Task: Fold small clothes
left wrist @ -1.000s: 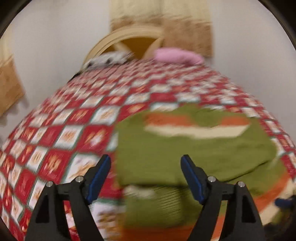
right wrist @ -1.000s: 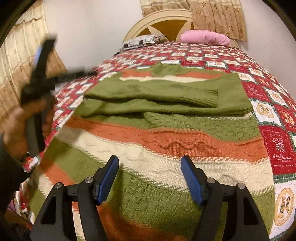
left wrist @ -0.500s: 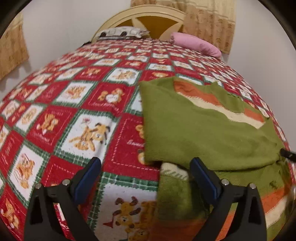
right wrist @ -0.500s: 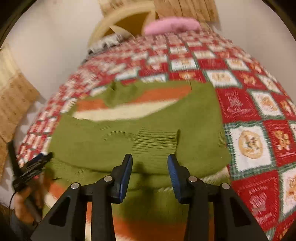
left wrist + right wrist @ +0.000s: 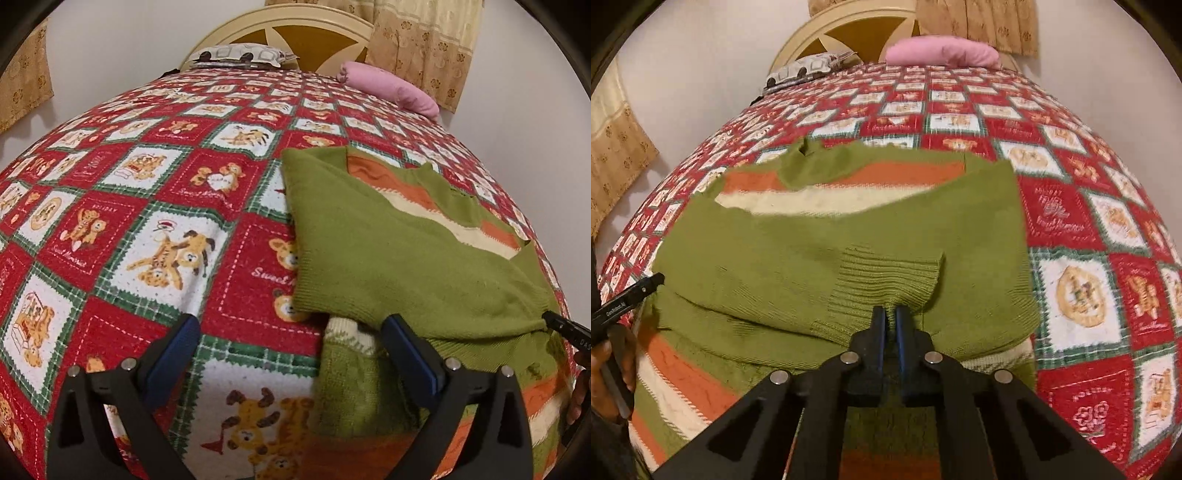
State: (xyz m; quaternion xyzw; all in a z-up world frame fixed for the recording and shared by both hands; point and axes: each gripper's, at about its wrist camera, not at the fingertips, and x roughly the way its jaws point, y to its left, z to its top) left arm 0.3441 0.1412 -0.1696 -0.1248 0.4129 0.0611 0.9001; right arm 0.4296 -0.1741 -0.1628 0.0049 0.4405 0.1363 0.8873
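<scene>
A green knit sweater (image 5: 849, 236) with orange and cream stripes lies on the bed, its sleeves folded across the body. My right gripper (image 5: 891, 314) is shut on the ribbed cuff (image 5: 886, 284) of the top sleeve near the sweater's middle. In the left wrist view the sweater (image 5: 399, 251) lies to the right. My left gripper (image 5: 291, 332) is open and empty, low over the bedspread at the sweater's left edge, its right finger (image 5: 410, 350) over the folded cloth.
The bed carries a red, white and green teddy-bear quilt (image 5: 155, 221). A pink pillow (image 5: 942, 51), a patterned pillow (image 5: 240, 55) and a cream headboard (image 5: 303, 22) are at the far end. The left tool's tip (image 5: 631, 295) shows at the right view's left edge.
My right gripper has closed from wide open onto the sleeve cuff after moving forward over the sweater. My left gripper has swung left and settled low at the sweater's left edge, still open.
</scene>
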